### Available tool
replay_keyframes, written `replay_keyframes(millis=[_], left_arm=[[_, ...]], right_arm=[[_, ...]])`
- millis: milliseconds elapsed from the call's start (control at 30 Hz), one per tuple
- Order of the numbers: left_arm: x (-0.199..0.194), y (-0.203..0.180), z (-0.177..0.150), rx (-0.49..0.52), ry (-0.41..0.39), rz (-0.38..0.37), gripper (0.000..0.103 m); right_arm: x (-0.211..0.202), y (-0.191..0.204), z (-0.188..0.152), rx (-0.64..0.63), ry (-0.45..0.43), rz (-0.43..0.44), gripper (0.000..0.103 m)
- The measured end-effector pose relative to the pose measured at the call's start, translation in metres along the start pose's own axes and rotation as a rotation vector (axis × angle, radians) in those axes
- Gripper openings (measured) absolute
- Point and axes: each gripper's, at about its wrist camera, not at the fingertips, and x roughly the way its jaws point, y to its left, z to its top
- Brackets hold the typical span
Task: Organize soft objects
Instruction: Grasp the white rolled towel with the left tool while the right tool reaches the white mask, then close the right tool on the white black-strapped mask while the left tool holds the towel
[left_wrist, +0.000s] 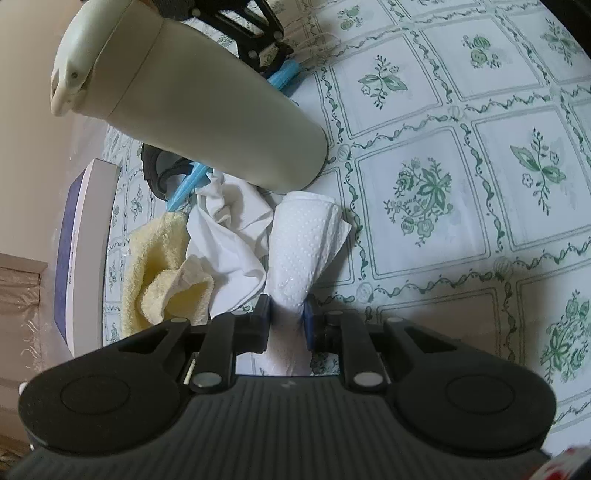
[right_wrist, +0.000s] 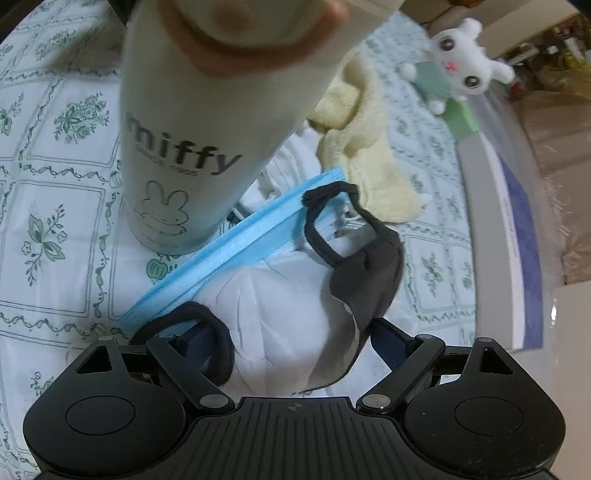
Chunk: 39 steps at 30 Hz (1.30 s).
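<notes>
Left gripper (left_wrist: 287, 314) fingers clamp the paper towel (left_wrist: 303, 243) to lift it from the pile, while right gripper (right_wrist: 284, 343) fingers stand apart around the black mask (right_wrist: 373, 273) on the bench (left_wrist: 443, 206)

A cream bottle (left_wrist: 207, 110) stands on the floral tablecloth (left_wrist: 461, 221), a purple-topped box (left_wrist: 85, 258) nearby.

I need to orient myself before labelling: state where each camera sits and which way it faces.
Left wrist: on the left gripper, angled down at the paper towel its pads pinch; own fingers show.
Right wrist: on the right gripper, angled down, jaws open over the black mask; own fingers show.
Shared: Miffy bottle, blue mask, yellow towel, floral tablecloth.
</notes>
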Motion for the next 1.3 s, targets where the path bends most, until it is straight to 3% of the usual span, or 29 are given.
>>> replay_keyframes(millis=[67,133,267,400,433,633,1067,1300], left_arm=[[0.000,0.001,-0.001,-0.018,-0.006,-0.002,0.017],[-0.001,0.003,-0.001,-0.037,-0.012,-0.007,0.017],[-0.005,0.006,-0.003,-0.075,-0.024,-0.017,0.017],[-0.014,0.004,-0.001,-0.100,-0.027,-0.015,0.017],[-0.018,0.003,0.000,-0.110,-0.030,-0.015,0.017],[-0.033,0.005,0.006,-0.191,-0.035,0.005,0.016],[-0.067,0.000,0.011,-0.418,-0.013,0.083,0.016],[-0.091,-0.012,0.013,-0.536,-0.031,0.118,0.016]], right_arm=[[0.005,-0.004,0.003,0.010,0.001,0.027,0.088],[0.005,-0.007,0.005,0.027,-0.001,0.046,0.073],[-0.002,-0.004,0.004,0.054,0.010,0.048,0.053],[-0.017,-0.001,-0.003,0.126,0.018,0.032,0.017],[-0.022,0.001,-0.004,0.143,0.015,0.022,0.015],[-0.056,0.007,-0.018,0.260,-0.010,-0.031,0.009],[-0.134,0.039,-0.033,0.476,-0.025,-0.250,0.008],[-0.161,0.073,-0.030,0.563,0.004,-0.289,0.008]])
